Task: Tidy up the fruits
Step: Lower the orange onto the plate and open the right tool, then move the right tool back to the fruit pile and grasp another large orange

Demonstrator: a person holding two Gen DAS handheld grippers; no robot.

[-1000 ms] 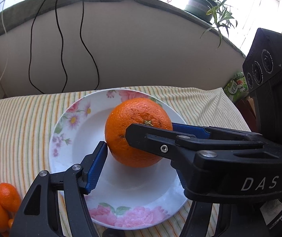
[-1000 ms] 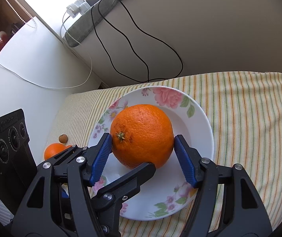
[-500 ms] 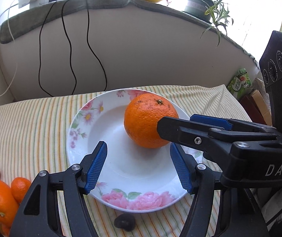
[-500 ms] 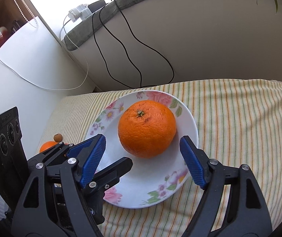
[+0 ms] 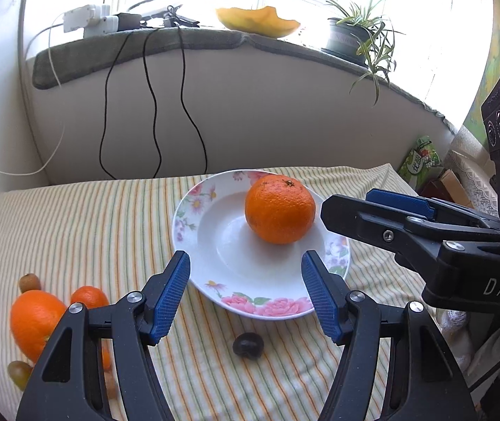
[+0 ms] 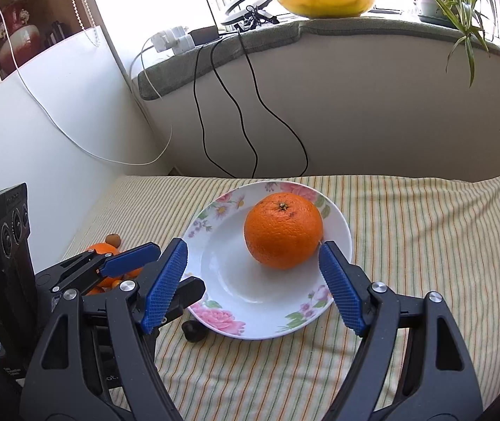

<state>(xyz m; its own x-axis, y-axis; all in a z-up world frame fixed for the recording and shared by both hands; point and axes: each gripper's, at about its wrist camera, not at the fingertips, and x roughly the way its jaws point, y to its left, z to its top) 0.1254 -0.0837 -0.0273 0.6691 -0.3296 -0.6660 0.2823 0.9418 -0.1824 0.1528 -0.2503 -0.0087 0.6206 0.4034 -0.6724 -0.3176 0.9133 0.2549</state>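
One orange (image 5: 279, 208) sits on the plate (image 5: 211, 245), toward its far rim, stem up, free of both tools. That piece looks done. The rest is not: a second orange (image 5: 36, 321), a mandarin (image 5: 87, 296) and some small fruits lie in a cluster on the striped tabletop (image 5: 92, 231), well apart from the plate, and a dark chestnut-like thing (image 5: 247, 345) rests just beside the plate's near rim.

The left hand-held gripper (image 5: 244, 296) hangs wide open and empty above the plate's near edge. The right hand-held gripper (image 6: 253, 286) is also empty, its pads clear of the orange on either side.

The left view shows the whole cluster. In the right view the left tool hides most of it.
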